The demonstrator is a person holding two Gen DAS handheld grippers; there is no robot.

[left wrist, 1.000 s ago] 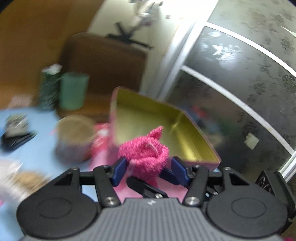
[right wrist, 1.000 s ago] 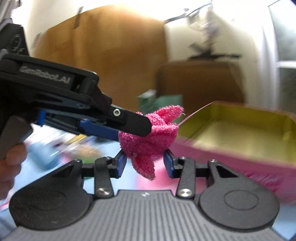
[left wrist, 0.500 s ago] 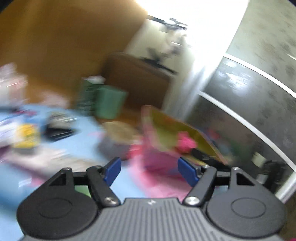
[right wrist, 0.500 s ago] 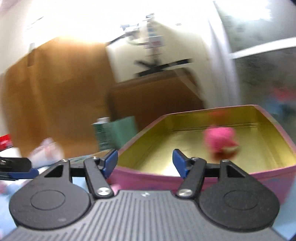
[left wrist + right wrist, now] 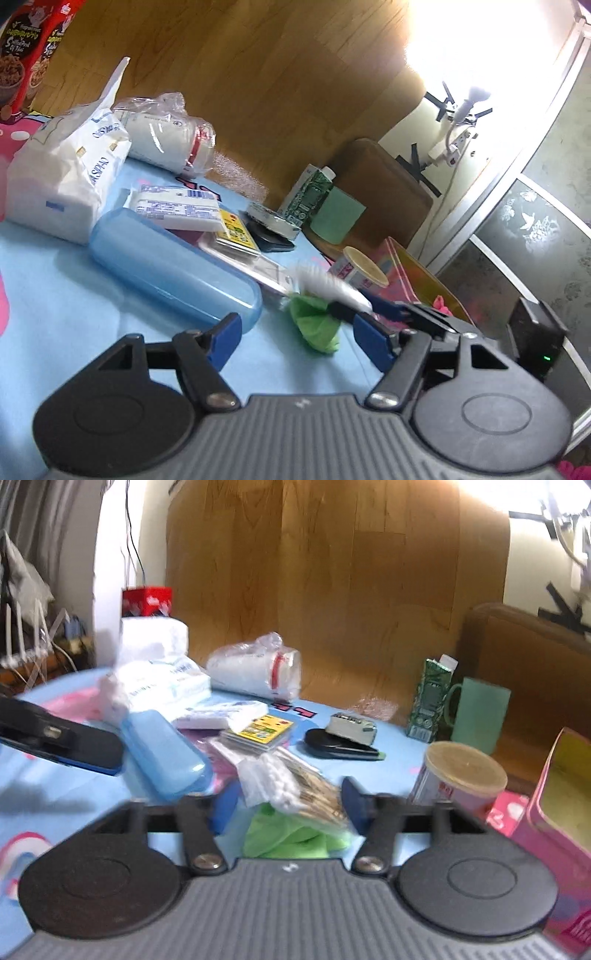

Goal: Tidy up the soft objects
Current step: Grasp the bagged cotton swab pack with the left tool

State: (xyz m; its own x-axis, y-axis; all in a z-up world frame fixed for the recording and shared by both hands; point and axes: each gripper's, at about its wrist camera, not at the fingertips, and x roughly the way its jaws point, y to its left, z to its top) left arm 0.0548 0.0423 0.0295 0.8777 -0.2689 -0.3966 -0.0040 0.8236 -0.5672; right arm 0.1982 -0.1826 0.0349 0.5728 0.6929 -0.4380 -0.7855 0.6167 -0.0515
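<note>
Both grippers converge on the green cloth (image 5: 317, 326) on the desk (image 5: 55, 295), left gripper (image 5: 295, 336) wide and empty, right gripper (image 5: 286, 805) narrowing around it with cotton-swab bag (image 5: 291, 786) overlapping, grip unclear

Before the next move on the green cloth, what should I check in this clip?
1. Crumpled green cloth between the right gripper jaws: ok; they have just been closing.
2. Pads pressing on the cloth: cannot tell, blurred.
3. Clear bag of cotton swabs off the cloth: not ok, it lies over the cloth's edge.
4. Left gripper free: ok, jaws just opened, nothing held.
5. Open pink tin box in view: ok.
</note>
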